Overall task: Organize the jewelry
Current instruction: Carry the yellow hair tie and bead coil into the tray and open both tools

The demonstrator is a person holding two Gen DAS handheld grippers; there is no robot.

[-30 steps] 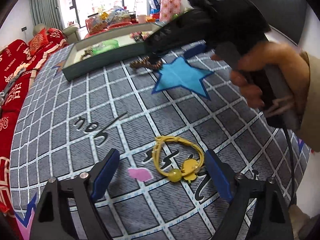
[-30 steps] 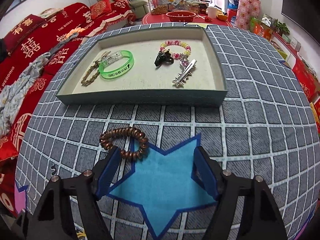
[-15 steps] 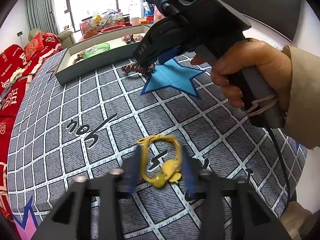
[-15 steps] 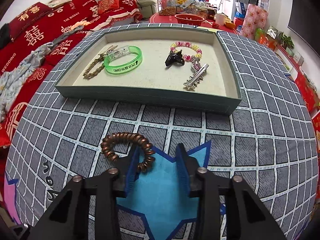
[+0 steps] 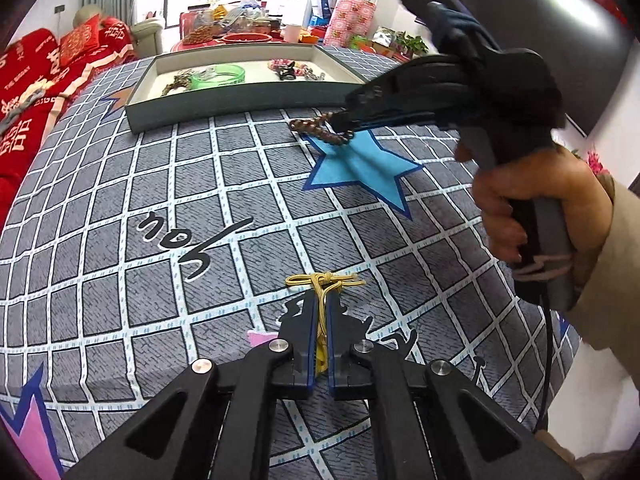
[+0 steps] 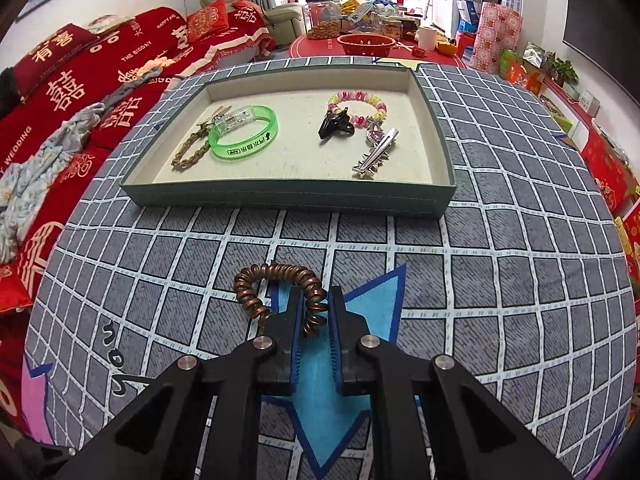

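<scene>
My left gripper [image 5: 320, 300] is shut on a yellow cord bracelet [image 5: 324, 282], whose knotted end sticks out past the fingertips, low over the grey checked table cover. My right gripper [image 6: 316, 300] is shut on a brown spiral hair tie [image 6: 276, 280] above a blue star patch [image 6: 360, 304]; it also shows in the left wrist view [image 5: 344, 126]. Beyond stands a grey-green tray [image 6: 288, 200] holding a green bangle [image 6: 244, 132], a braided olive bracelet [image 6: 192, 152], a black claw clip [image 6: 336, 124], a pink and yellow bead bracelet [image 6: 360, 100] and a silver hair clip [image 6: 376, 152].
The table cover [image 5: 160, 184] has white grid lines, black script and a pink patch [image 5: 260, 338]. A red sofa [image 6: 80, 80] runs along the left. A red table with jars and a bowl [image 6: 364, 44] stands behind the tray. A dark TV screen [image 5: 560, 20] is at right.
Both grippers have closed: the left on the yellow cord bracelet, the right on the brown spiral hair tie. Both have drawn back from the tray a little.
</scene>
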